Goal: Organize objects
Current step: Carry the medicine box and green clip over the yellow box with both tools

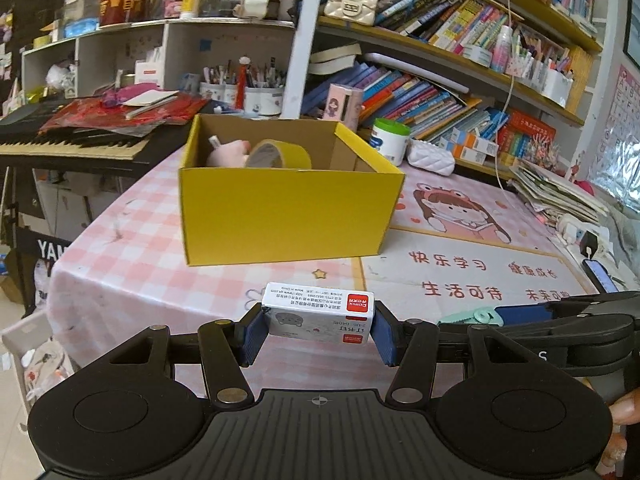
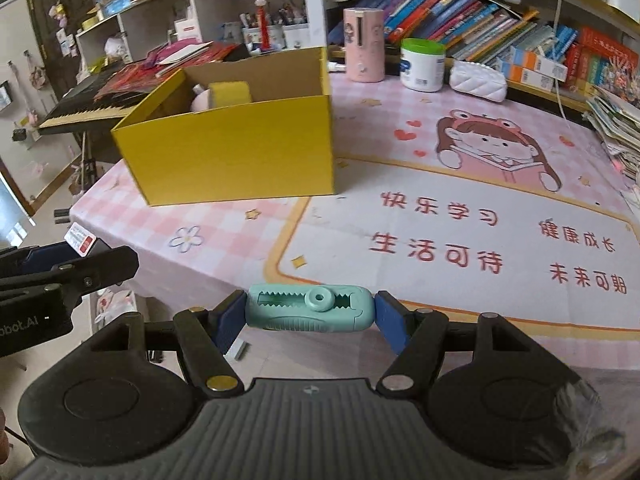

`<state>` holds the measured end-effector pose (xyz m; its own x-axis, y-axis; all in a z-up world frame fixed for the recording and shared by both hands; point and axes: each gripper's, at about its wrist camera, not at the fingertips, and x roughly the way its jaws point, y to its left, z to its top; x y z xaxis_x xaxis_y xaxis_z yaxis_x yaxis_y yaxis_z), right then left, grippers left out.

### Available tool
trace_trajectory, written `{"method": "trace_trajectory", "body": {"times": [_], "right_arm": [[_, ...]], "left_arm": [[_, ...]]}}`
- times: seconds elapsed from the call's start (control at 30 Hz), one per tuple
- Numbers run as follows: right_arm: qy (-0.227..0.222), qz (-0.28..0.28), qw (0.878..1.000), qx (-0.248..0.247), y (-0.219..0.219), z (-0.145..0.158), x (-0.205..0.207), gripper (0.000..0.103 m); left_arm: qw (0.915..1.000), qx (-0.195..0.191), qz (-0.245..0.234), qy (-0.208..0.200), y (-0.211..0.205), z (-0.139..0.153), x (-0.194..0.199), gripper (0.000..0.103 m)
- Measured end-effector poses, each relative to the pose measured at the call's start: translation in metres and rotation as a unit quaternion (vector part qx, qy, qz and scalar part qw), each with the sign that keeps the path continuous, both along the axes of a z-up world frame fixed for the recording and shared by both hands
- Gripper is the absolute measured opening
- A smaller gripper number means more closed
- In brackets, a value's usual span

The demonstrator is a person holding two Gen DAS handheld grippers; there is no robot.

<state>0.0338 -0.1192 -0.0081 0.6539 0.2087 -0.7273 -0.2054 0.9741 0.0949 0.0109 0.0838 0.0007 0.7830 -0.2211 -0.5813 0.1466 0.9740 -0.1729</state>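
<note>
My left gripper (image 1: 318,330) is shut on a small white staples box (image 1: 318,314) with a red label, held above the table's near edge in front of the open yellow cardboard box (image 1: 286,216). My right gripper (image 2: 310,314) is shut on a mint-green staple remover (image 2: 310,308), held sideways over the near edge of the desk mat. The yellow box (image 2: 236,152) holds a roll of yellow tape (image 1: 280,154) and a pink object (image 1: 228,152). The right gripper also shows in the left wrist view (image 1: 560,320); the left gripper shows in the right wrist view (image 2: 60,272).
A pink checked table (image 1: 120,248) carries a cartoon desk mat (image 2: 460,216). At the back stand a white jar with a green lid (image 2: 423,65), a pink cylinder (image 2: 364,44), a white quilted pouch (image 2: 478,76), pen cups and bookshelves. A keyboard (image 1: 68,140) stands left. Papers are stacked right.
</note>
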Motion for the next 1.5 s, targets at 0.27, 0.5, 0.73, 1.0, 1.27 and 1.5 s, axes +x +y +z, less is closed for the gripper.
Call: {"method": "trace_trajectory", "body": {"times": [0.27,0.5,0.73,1.0,1.27,1.5], "right_arm": [[-0.003,0.050,0.999,-0.002,0.033,0.003,0.000,0.067],[-0.008,0.092,0.996,-0.003,0.055,0.005,0.011,0.067],[-0.055,0.110,0.992,-0.009,0.065,0.018,0.037,0.067],[-0.189,0.087,0.978,-0.002,0.051,0.066,0.088,0.067],[-0.217,0.074,0.973,0.002,0.032,0.084,0.151,0.067],[-0.198,0.093,0.976,0.006,0.026,0.074,0.181,0.067]], "left_arm": [[0.9991,-0.002,0.042,-0.001,0.025,0.002,-0.009,0.053],[0.9974,-0.003,0.071,-0.014,0.037,0.007,-0.003,0.053],[0.9947,0.007,0.087,-0.054,0.038,0.027,0.024,0.053],[0.9904,0.014,0.095,-0.100,0.029,0.053,0.082,0.053],[0.9905,0.043,0.093,-0.092,0.008,0.046,0.144,0.053],[0.9918,0.074,0.094,-0.045,-0.006,0.019,0.176,0.053]]}}
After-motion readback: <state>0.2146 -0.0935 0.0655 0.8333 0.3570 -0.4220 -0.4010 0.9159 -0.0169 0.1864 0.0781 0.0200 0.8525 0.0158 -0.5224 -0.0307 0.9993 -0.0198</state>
